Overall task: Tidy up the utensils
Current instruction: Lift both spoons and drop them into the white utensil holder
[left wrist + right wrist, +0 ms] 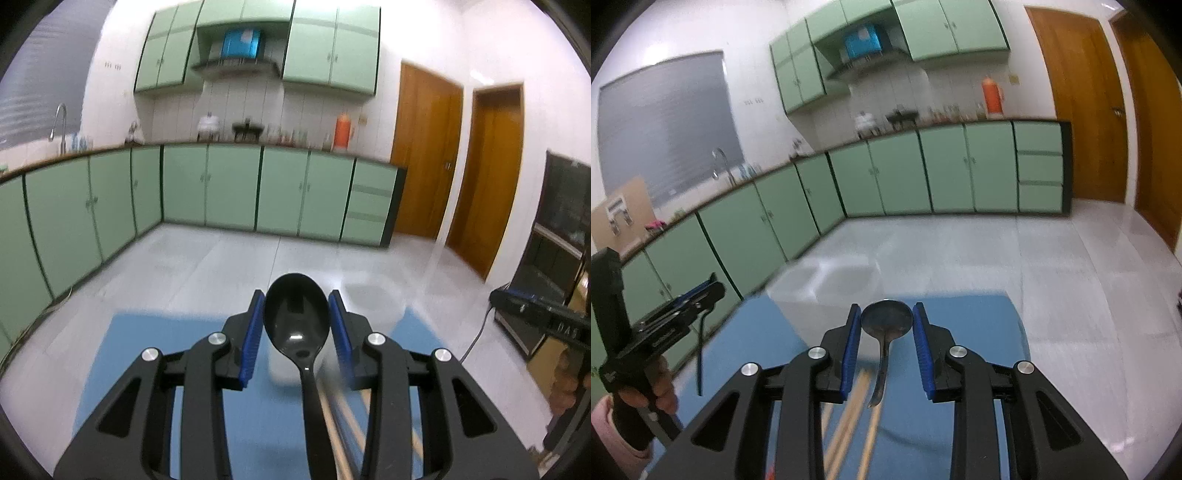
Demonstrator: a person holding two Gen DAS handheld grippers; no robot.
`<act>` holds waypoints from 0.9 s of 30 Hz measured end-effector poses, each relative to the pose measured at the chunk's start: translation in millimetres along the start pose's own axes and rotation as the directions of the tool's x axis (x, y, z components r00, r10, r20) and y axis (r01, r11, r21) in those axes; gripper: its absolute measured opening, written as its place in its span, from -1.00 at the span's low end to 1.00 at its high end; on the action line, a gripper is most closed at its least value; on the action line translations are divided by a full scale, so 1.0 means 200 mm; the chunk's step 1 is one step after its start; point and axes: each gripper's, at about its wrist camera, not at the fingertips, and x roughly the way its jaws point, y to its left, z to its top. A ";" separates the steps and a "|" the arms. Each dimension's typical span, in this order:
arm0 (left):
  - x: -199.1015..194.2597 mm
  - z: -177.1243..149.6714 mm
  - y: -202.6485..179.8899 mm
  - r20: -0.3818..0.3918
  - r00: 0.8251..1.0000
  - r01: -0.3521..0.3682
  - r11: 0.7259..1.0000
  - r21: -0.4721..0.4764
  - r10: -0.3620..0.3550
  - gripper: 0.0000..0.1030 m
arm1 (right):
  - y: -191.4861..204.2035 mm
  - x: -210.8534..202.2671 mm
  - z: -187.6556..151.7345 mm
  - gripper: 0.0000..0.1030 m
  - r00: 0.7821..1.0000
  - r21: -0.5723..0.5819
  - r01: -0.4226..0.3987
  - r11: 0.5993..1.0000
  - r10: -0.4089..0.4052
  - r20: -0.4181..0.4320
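Observation:
My left gripper [296,300] is shut on the bowl of a black plastic spoon [296,317], whose handle hangs down toward the camera. It also shows in the right wrist view [701,291], lifted at the left with the spoon handle [700,354] hanging below it. My right gripper [885,314] is shut on the bowl of a metal spoon [886,320], whose handle points down. Wooden chopsticks [849,410] lie on the blue mat [975,317] under the right gripper. They also show blurred in the left wrist view [340,424].
A white container [376,302] stands at the far edge of the blue mat [147,350]. The right gripper's body [543,314] shows at the right. Green kitchen cabinets [229,188] and wooden doors [424,155] stand beyond the grey floor. A pink sleeve [613,421] is at the lower left.

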 end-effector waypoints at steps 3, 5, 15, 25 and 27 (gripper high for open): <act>0.06 0.14 -0.07 0.078 0.997 0.006 1.000 0.018 -0.008 -0.34 | 0.02 0.00 0.13 -0.46 0.999 -0.022 -0.012 1.000 0.013 0.053; 0.13 0.22 -0.11 0.108 0.994 0.013 1.000 0.020 -0.015 -0.34 | 0.03 0.02 0.22 -0.46 0.996 -0.028 -0.030 0.999 0.032 0.081; 0.47 0.34 -0.09 0.142 0.990 -0.002 1.000 -0.013 0.004 -0.34 | 0.14 0.31 0.43 -0.46 0.994 -0.065 -0.019 0.998 0.026 0.108; 0.67 0.23 -0.02 0.090 0.995 -0.040 0.999 -0.021 0.042 -0.34 | 0.14 0.59 0.34 -0.46 1.000 -0.060 0.006 0.998 -0.004 0.026; 0.68 0.20 0.00 0.073 0.996 -0.041 0.999 -0.018 0.042 -0.34 | 0.15 0.62 0.31 -0.46 1.000 -0.059 0.002 0.998 -0.001 0.006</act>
